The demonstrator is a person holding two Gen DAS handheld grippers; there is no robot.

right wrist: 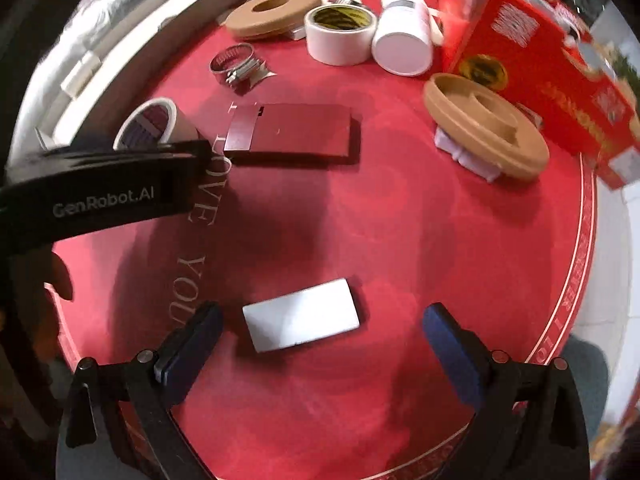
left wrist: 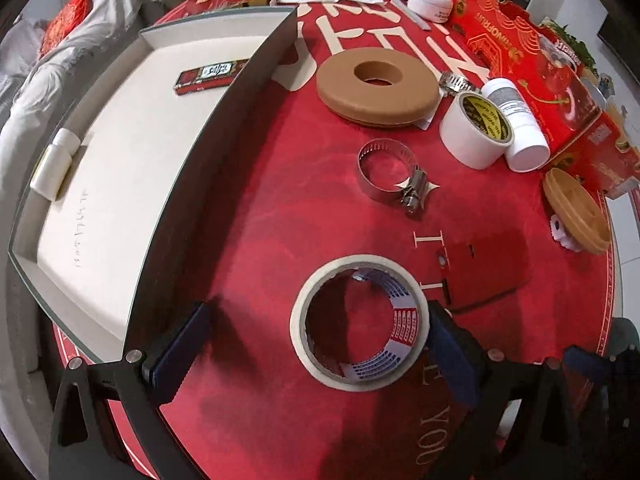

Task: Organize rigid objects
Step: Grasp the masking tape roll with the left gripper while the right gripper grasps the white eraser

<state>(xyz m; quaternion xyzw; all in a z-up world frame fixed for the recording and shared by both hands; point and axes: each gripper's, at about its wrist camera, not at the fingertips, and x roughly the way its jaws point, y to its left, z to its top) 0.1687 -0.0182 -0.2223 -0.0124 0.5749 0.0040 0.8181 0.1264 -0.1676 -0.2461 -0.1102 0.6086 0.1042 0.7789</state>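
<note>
Masking tape (left wrist: 358, 322) is seen at the lower centre of the left wrist view, flat on the red bench (left wrist: 280, 200), framed by the spread-apart left gripper (left wrist: 312, 354). At the left, an open box (left wrist: 216, 128) is seen. In the right wrist view, a white block (right wrist: 301, 315) is bracketed by the wide-open right gripper (right wrist: 322, 350), untouched.

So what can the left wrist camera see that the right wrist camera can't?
Only the left wrist view shows the inside of the white tray, with a small red box and a white bottle in it. Only the right wrist view shows the white block between the right gripper fingers. Both show the masking tape roll, hose clamp and dark red case.
</note>
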